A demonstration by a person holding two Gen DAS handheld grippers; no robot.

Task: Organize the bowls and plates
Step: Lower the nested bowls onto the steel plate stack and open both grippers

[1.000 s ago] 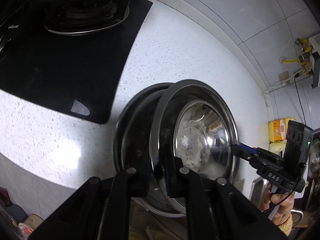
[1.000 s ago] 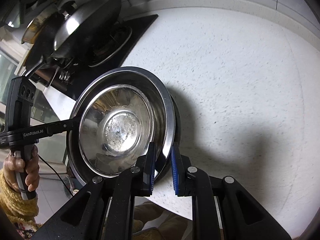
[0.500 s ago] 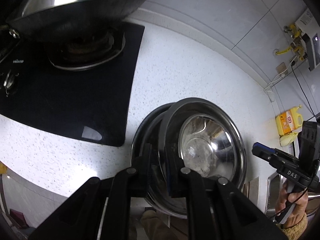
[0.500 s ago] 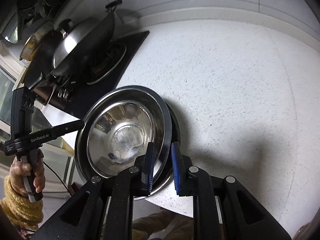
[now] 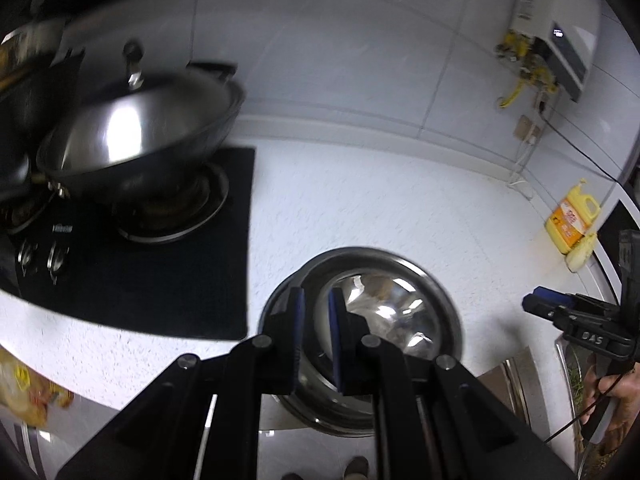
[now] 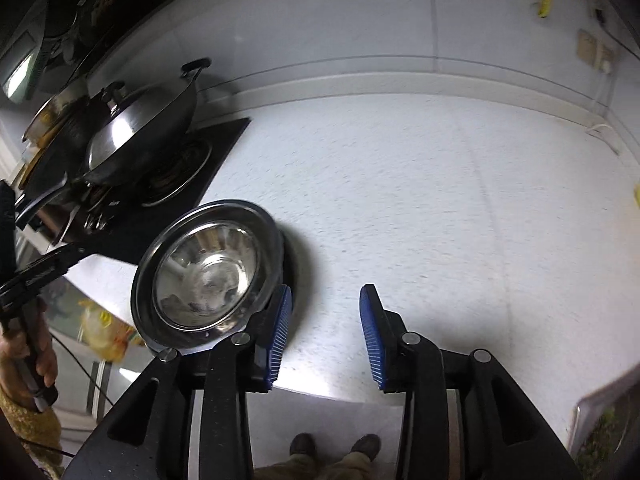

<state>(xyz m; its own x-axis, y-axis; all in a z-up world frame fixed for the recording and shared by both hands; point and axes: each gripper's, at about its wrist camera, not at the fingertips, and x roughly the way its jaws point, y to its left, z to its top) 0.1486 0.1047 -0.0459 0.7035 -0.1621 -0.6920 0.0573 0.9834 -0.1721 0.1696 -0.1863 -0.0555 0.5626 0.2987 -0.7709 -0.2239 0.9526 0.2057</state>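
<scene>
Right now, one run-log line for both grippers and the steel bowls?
left gripper: jaws shut, empty | right gripper: jaws opening, empty | nested round steel bowls: resting on white speckled counter

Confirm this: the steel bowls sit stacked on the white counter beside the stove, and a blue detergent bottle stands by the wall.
Not quite. The detergent bottle is yellow, not blue, as the left wrist view shows. The rest holds: the steel bowls sit stacked on the white counter beside the stove.

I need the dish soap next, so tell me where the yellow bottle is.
In the left wrist view the yellow bottle stands at the far right on the white countertop, against the wall, well beyond the steel bowl.
</scene>
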